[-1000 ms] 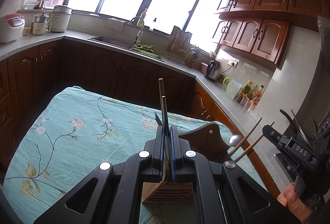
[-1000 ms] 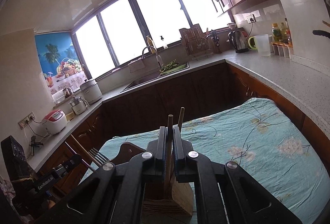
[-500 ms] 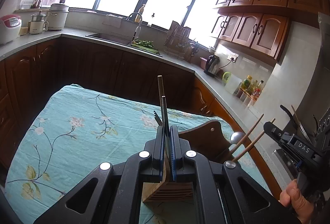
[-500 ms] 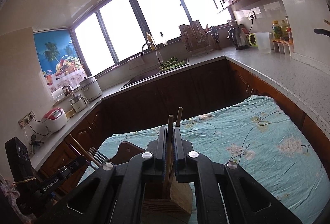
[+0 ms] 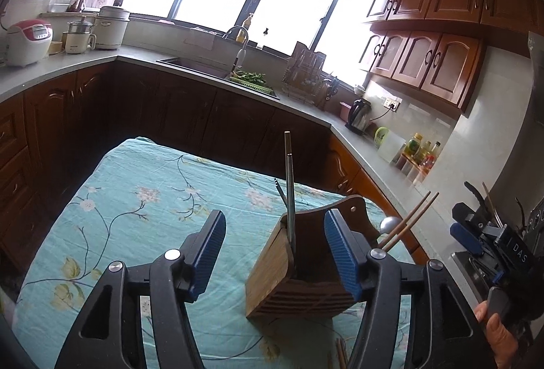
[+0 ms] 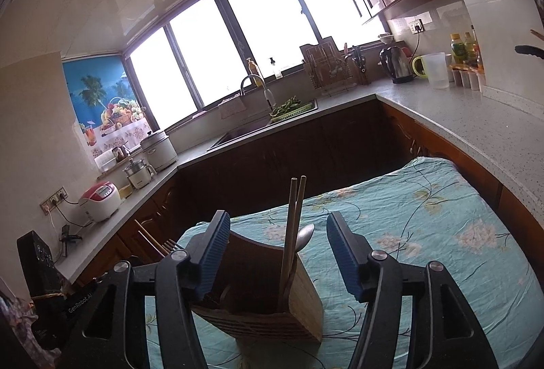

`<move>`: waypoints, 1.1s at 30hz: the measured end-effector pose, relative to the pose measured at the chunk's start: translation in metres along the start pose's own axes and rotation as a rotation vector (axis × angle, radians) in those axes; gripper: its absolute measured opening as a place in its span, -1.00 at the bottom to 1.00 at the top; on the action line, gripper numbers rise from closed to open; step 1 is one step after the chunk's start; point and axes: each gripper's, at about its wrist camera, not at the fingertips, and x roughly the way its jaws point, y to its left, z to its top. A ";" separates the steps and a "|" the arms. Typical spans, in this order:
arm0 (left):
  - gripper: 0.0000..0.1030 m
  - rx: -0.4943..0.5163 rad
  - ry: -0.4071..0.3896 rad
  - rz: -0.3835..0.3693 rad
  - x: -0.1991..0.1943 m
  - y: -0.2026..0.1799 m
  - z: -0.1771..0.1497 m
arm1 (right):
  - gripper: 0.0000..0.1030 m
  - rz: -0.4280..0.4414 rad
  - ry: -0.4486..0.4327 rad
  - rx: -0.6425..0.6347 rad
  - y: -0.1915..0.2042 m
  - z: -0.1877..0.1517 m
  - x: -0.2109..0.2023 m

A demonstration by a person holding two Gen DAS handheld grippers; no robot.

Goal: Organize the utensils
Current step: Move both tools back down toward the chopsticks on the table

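Both sets of jaws, clamped on chopsticks a second ago, are now opening. Left gripper (image 5: 273, 253) pads clear the metal chopsticks (image 5: 290, 199); right gripper (image 6: 277, 255) pads clear the wooden chopsticks (image 6: 293, 226). Both pairs stand in the wooden holder (image 5: 272, 280) on the floral tablecloth (image 5: 136, 199).

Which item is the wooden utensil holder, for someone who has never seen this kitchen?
On the teal floral tablecloth stands one bamboo utensil holder, between the opening jaws of the left gripper. Dark metal chopsticks and wooden chopsticks stand in it; nothing else on the cloth is wooden and slatted.
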 end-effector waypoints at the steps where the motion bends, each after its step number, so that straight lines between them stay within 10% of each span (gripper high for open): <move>1: 0.26 0.001 0.005 0.006 -0.005 0.001 -0.002 | 0.62 0.005 -0.004 0.001 0.000 -0.003 -0.004; 11: 0.71 0.084 0.065 0.157 -0.062 -0.016 -0.037 | 0.87 -0.002 0.027 -0.038 0.001 -0.041 -0.044; 33: 0.93 0.104 0.168 0.218 -0.138 -0.036 -0.086 | 0.97 -0.088 0.126 -0.109 -0.003 -0.123 -0.106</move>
